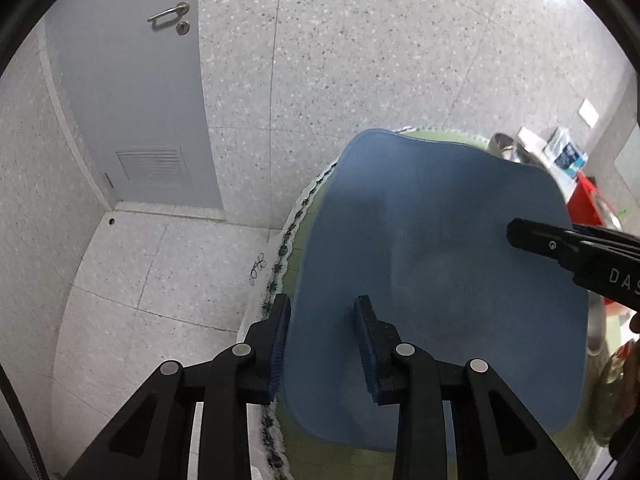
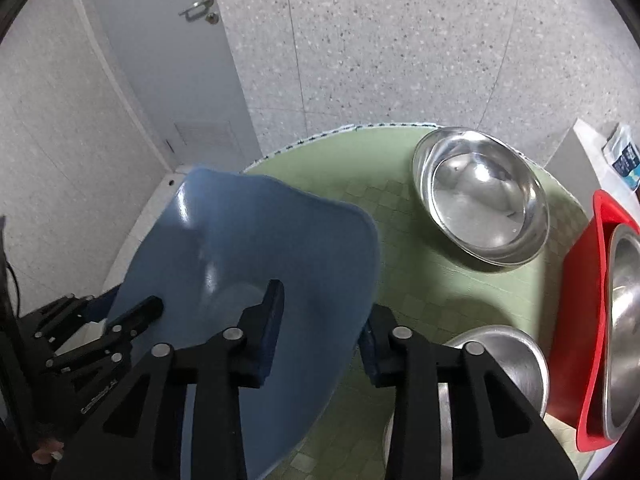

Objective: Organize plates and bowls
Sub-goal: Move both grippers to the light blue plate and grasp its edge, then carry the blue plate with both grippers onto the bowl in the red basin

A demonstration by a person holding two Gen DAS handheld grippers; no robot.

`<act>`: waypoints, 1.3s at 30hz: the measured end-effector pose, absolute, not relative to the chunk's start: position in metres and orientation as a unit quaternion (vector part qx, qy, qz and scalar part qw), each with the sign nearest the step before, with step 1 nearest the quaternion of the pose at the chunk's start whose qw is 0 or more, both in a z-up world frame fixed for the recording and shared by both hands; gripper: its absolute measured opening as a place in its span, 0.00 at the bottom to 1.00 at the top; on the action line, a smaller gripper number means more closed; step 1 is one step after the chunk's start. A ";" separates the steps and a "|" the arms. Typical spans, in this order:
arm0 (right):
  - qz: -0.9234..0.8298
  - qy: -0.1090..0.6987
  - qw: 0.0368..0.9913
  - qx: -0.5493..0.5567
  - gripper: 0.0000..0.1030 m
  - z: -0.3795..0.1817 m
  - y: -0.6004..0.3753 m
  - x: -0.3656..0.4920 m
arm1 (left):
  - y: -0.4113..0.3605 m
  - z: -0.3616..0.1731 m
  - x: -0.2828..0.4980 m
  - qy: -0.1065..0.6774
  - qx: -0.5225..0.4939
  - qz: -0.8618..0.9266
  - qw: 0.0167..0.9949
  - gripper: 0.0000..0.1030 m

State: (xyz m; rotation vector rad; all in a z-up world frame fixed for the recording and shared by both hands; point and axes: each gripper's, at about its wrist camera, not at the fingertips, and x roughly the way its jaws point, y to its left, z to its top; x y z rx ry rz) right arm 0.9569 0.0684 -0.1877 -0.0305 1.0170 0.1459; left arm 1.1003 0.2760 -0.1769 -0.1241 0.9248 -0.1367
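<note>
A blue squarish plate (image 1: 440,272) is held above a round green table (image 2: 400,216). My left gripper (image 1: 324,344) has its fingers on either side of the plate's near-left rim, with a wide gap between the pads. My right gripper (image 2: 320,328) straddles the plate's right rim (image 2: 256,264), one finger over it and one under. The right gripper's finger also shows in the left wrist view (image 1: 560,244) over the plate's right side. Whether either grip is tight on the rim is not clear.
Nested steel bowls (image 2: 484,196) stand at the table's far right. Another steel bowl (image 2: 504,360) sits near right, beside a red tray (image 2: 588,320) holding a steel bowl (image 2: 624,332). A grey door (image 1: 132,100) and tiled walls lie behind.
</note>
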 end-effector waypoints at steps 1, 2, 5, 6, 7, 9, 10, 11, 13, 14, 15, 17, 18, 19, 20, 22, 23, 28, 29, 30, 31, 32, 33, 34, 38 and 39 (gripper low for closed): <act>0.072 0.483 0.873 -0.012 0.31 -0.185 0.067 0.954 | 0.276 -0.173 1.097 0.440 -0.062 -0.065 0.893 0.27; 0.074 0.480 0.874 -0.011 0.31 -0.182 0.067 0.952 | 0.274 -0.169 1.093 0.434 -0.063 -0.065 0.896 0.26; 0.071 0.457 0.886 -0.013 0.31 -0.164 0.061 0.939 | 0.267 -0.149 1.081 0.414 -0.067 -0.066 0.906 0.25; 0.070 0.451 0.890 -0.014 0.31 -0.158 0.059 0.936 | 0.262 -0.139 1.078 0.403 -0.066 -0.068 0.910 0.25; 0.068 0.441 0.895 -0.015 0.31 -0.150 0.055 0.932 | 0.259 -0.132 1.073 0.396 -0.065 -0.070 0.913 0.24; 0.062 0.420 0.905 -0.014 0.32 -0.133 0.044 0.921 | 0.249 -0.118 1.066 0.381 -0.063 -0.076 0.919 0.24; 0.059 0.412 0.909 -0.013 0.32 -0.126 0.037 0.916 | 0.241 -0.111 1.062 0.373 -0.064 -0.082 0.922 0.24; 0.055 0.403 0.913 -0.011 0.32 -0.118 0.029 0.911 | 0.233 -0.105 1.058 0.366 -0.062 -0.088 0.924 0.24; 0.048 0.387 0.921 -0.008 0.32 -0.106 0.014 0.902 | 0.214 -0.094 1.050 0.353 -0.058 -0.099 0.928 0.24; 0.044 0.380 0.924 -0.005 0.32 -0.100 0.004 0.896 | 0.205 -0.090 1.047 0.348 -0.057 -0.106 0.930 0.24; 0.038 0.370 0.928 -0.002 0.32 -0.093 -0.009 0.889 | 0.191 -0.085 1.044 0.345 -0.056 -0.113 0.930 0.24; 0.029 0.359 0.933 0.000 0.32 -0.084 -0.031 0.880 | 0.169 -0.081 1.037 0.339 -0.051 -0.124 0.931 0.24; 0.025 0.356 0.934 0.002 0.32 -0.081 -0.040 0.876 | 0.153 -0.078 1.034 0.338 -0.046 -0.131 0.931 0.24; 0.020 0.354 0.935 0.005 0.32 -0.078 -0.054 0.871 | 0.142 -0.077 1.032 0.336 -0.042 -0.136 0.931 0.24; 0.015 0.353 0.936 0.010 0.32 -0.077 -0.068 0.869 | 0.129 -0.075 1.032 0.336 -0.039 -0.143 0.930 0.24; 0.001 0.353 0.935 0.019 0.32 -0.077 -0.099 0.861 | 0.100 -0.072 1.031 0.334 -0.030 -0.167 0.927 0.24; -0.005 0.354 0.935 0.022 0.32 -0.078 -0.110 0.859 | 0.086 -0.072 1.032 0.335 -0.024 -0.173 0.926 0.24; -0.035 0.365 0.929 0.043 0.32 -0.086 -0.179 0.850 | 0.021 -0.073 1.053 0.348 -0.004 -0.200 0.916 0.24; -0.039 0.368 0.928 0.046 0.32 -0.088 -0.188 0.851 | 0.013 -0.074 1.057 0.349 0.001 -0.204 0.915 0.24; -0.044 0.370 0.927 0.049 0.32 -0.091 -0.200 0.849 | 0.001 -0.074 1.066 0.349 0.007 -0.205 0.914 0.24; -0.048 0.372 0.926 0.052 0.32 -0.093 -0.209 0.849 | -0.009 -0.075 1.070 0.350 0.013 -0.207 0.914 0.24; -0.051 0.375 0.924 0.054 0.32 -0.095 -0.220 0.848 | -0.018 -0.077 1.075 0.352 0.019 -0.207 0.912 0.24; -0.054 0.377 0.923 0.056 0.32 -0.098 -0.228 0.846 | -0.026 -0.078 1.083 0.355 0.023 -0.207 0.911 0.24; -0.056 0.379 0.922 0.059 0.32 -0.101 -0.236 0.846 | -0.034 -0.080 1.088 0.359 0.027 -0.206 0.910 0.24; -0.056 0.388 0.918 0.066 0.32 -0.112 -0.259 0.846 | -0.064 -0.084 1.105 0.372 0.041 -0.202 0.905 0.24; -0.055 0.392 0.916 0.067 0.32 -0.115 -0.263 0.847 | -0.072 -0.084 1.108 0.373 0.042 -0.201 0.905 0.24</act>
